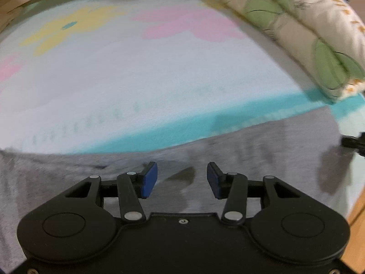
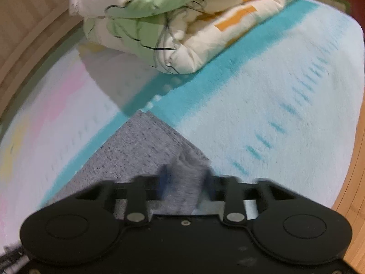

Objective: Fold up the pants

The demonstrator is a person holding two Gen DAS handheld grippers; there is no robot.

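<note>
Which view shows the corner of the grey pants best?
The right wrist view: the pants taper to a clear corner on the blanket. The left wrist view shows only a long grey edge, blurred, with no corner.

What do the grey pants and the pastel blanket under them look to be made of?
Grey pants: probably cotton-type jersey knit, matte; heathered speckle and a fine knit grain show. Pastel blanket: likely plush fleece, matte; its surface looks fuzzy and napped, though motion blur leaves that open.

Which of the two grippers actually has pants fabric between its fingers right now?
The right gripper: a raised fold of the grey pants sits between its fingers. The left gripper is open above flat fabric, holding nothing.
</note>
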